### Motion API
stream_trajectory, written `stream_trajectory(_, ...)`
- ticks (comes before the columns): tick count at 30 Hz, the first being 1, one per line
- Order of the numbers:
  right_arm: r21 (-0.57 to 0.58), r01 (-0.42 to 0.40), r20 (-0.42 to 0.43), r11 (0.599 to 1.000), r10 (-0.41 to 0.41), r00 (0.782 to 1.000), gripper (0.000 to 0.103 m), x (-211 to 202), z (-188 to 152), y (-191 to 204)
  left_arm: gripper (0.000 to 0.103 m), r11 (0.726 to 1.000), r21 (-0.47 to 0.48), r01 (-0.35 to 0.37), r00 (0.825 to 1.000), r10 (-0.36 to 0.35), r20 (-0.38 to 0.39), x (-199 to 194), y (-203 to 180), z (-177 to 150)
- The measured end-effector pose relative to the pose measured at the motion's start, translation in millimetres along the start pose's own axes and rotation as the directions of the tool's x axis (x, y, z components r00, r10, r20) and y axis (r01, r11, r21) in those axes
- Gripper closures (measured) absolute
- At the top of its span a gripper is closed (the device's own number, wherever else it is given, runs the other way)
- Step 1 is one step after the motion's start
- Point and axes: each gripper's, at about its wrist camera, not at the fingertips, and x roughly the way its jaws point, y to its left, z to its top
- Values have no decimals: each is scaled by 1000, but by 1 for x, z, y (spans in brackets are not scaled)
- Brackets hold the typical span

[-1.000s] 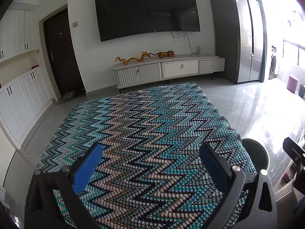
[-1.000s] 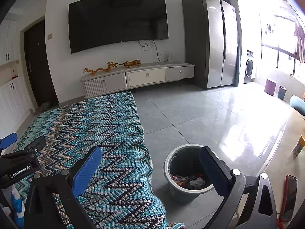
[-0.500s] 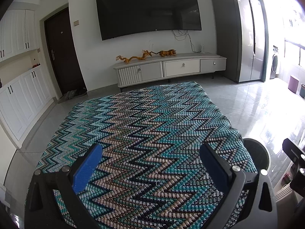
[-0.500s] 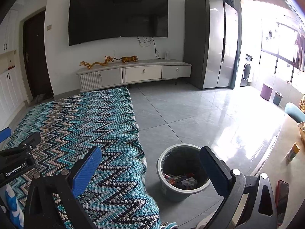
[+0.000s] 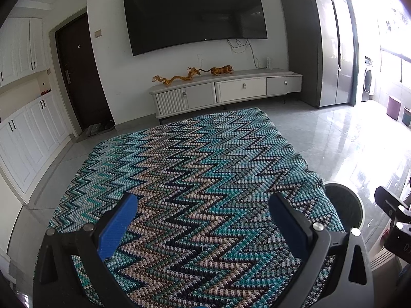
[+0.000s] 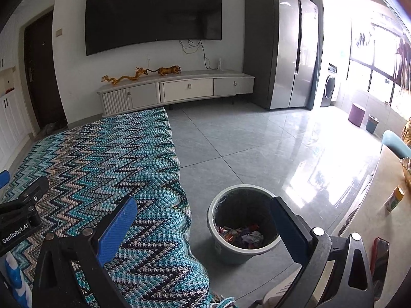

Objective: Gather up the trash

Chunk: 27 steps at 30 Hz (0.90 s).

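A grey trash bin (image 6: 241,222) stands on the tiled floor beside the table; crumpled wrappers (image 6: 241,236) lie in its bottom. Its rim also shows in the left wrist view (image 5: 344,205). My right gripper (image 6: 203,227) is open and empty, held above the table edge and the bin. My left gripper (image 5: 203,222) is open and empty over the zigzag tablecloth (image 5: 192,179). The left gripper's body shows at the left edge of the right wrist view (image 6: 20,213). No loose trash shows on the cloth.
The zigzag cloth (image 6: 97,169) drapes over the table's right edge. A TV stand (image 6: 177,92) and a fridge (image 6: 282,46) stand at the far wall. A light counter (image 6: 385,218) at the right holds a small bottle (image 6: 395,199) and a phone (image 6: 380,254).
Both grippers have drifted slightly, so the room has shifted a little in each view. The jaws stay open and empty.
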Motion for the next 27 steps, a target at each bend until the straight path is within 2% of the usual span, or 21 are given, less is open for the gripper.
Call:
stream_trajectory(14, 39, 4, -31, 999, -3, 1000, 0, 8, 2, -10, 0, 1000, 20, 2, 1000, -2, 2, 1, -7, 2)
stream_trajectory(24, 60, 75, -1, 995, -75, 997, 0, -1, 10, -23, 0, 999, 28, 21, 1000, -22, 13, -1, -13, 6)
stream_trajectory(27, 63, 70, -5, 996, -70, 998, 0, 0, 11, -25, 0, 999, 27, 28, 1000, -28, 13, -1, -15, 6)
